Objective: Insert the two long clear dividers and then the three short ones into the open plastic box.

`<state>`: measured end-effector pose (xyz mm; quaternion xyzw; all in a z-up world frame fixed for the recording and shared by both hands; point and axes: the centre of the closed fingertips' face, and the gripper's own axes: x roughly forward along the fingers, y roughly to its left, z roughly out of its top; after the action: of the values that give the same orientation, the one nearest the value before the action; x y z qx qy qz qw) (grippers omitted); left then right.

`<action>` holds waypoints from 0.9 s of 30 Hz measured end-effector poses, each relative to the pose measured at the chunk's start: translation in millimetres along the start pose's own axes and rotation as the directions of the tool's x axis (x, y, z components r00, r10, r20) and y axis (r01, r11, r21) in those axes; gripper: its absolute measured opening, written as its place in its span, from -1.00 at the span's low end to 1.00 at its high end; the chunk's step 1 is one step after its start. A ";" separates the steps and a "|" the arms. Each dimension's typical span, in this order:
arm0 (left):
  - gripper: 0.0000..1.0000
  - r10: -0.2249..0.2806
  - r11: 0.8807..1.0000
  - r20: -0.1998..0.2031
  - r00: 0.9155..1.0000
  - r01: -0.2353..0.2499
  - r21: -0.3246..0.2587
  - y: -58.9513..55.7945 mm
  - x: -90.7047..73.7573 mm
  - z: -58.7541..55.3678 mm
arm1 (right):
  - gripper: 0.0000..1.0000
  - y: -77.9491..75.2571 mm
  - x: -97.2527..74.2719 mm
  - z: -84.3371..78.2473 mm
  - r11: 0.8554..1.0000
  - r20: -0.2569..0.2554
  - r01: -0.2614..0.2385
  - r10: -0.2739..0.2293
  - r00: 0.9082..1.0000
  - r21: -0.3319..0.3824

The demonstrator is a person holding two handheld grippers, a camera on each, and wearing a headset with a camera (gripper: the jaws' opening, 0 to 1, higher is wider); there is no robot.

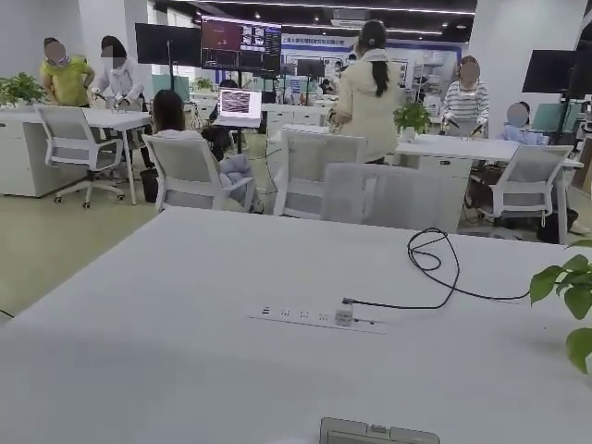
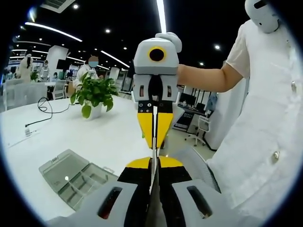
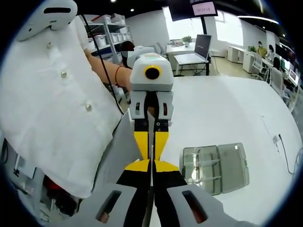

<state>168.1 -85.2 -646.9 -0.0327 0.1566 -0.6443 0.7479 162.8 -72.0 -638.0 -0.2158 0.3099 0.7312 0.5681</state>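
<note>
Room: open-plan office, dark ceiling w/ strip lights. Rows of white desks, white mesh chairs (image 1: 190, 171), wall screens (image 1: 240, 42). Several people stand or sit in the bkgd. A laptop (image 3: 203, 45) is open on a far desk.

Surface: large white table (image 1: 185, 361), matte.
- power strip (image 1: 314, 317): white, flat, mid-table, one plug in it.
- cable (image 1: 435, 268): black, runs from the plug, loops, goes off to the right.
- plant (image 2: 94, 94): green, in a white pot on the table, well apart from the box. Leaves also show at the right edge of the head view.

Task item:
- box (image 3: 215, 168): clear-grey plastic, open, base and lid lying flat side by side on the table near the person's edge. The head view catches its rim at bottom centre. Ribs show inside one half; can't tell if any are loose dividers.

Tools:
- left gripper (image 2: 152, 161): yellow-tipped jaws pressed together, nothing seen between them.
- right gripper (image 3: 151, 163): jaws likewise clenched, nothing visible in them.
- The pair point at each other, tip to tip, touching or nearly so. Both are held off the table's near edge above a grey chair back, beside the box and clear of it.

Person: white buttoned shirt (image 2: 265, 118), bare forearms, white headset.
</note>
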 end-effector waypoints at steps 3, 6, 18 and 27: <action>-0.94 0.008 1.000 0.004 1.000 -0.008 -0.010 1.3 -0.9 -0.2 | -0.94 -1.5 -1.2 -0.8 1.000 0.000 0.007 -0.007 1.000 0.001; -0.88 0.026 1.000 0.003 1.000 -0.026 -0.012 4.6 -2.5 -1.9 | -0.94 -2.6 -2.5 -2.2 1.000 -0.002 0.014 -0.014 1.000 0.001; -0.44 0.130 0.989 -0.023 0.991 -0.131 -0.063 24.9 -15.8 -13.1 | -0.94 -18.1 -10.6 -11.8 0.997 -0.028 0.078 -0.078 0.997 0.003; -0.08 0.203 0.976 -0.043 0.978 -0.206 -0.068 40.8 -30.2 -22.7 | -0.94 -38.0 -13.1 -23.2 0.992 -0.061 0.125 -0.125 0.990 0.005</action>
<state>197.1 -45.5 -672.9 -0.0317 0.1955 -0.5583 0.8057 202.0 -91.2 -653.8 -0.2546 0.3161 0.6859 0.6040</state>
